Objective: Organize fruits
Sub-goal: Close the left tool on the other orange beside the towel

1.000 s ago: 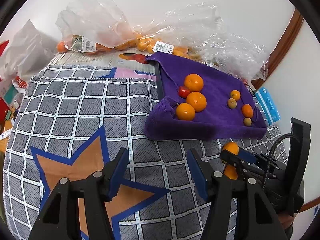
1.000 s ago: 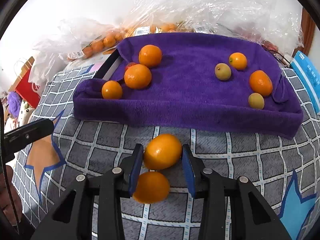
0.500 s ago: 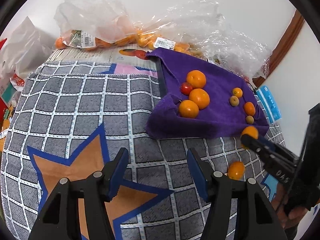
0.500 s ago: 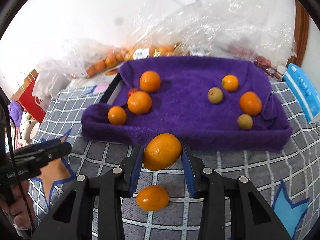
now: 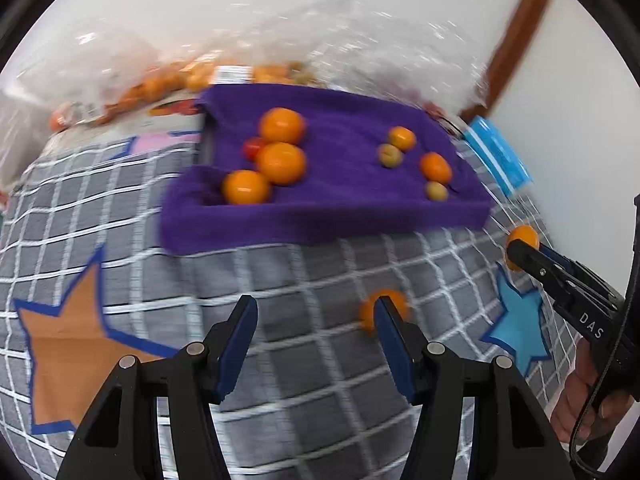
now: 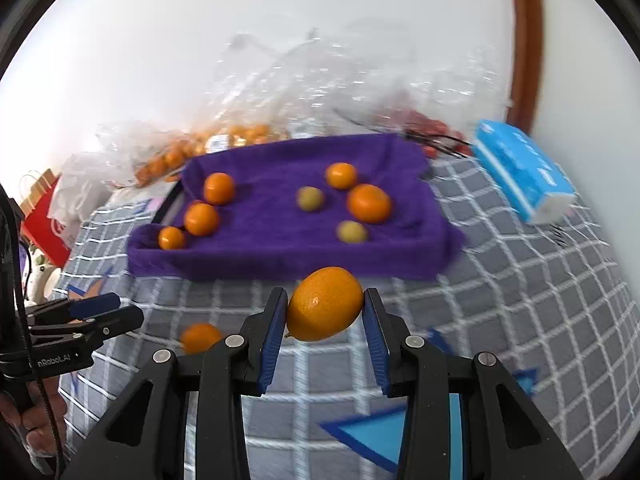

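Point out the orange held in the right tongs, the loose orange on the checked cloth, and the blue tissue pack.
held orange (image 6: 325, 303), right wrist view, middle of its peel.
loose orange (image 6: 199, 337), right wrist view, its visible top.
blue tissue pack (image 6: 520, 174), right wrist view, its top face.

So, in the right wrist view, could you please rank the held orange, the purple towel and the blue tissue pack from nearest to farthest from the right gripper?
1. Held orange, between the right gripper's fingers.
2. Purple towel, just beyond it.
3. Blue tissue pack, far right.
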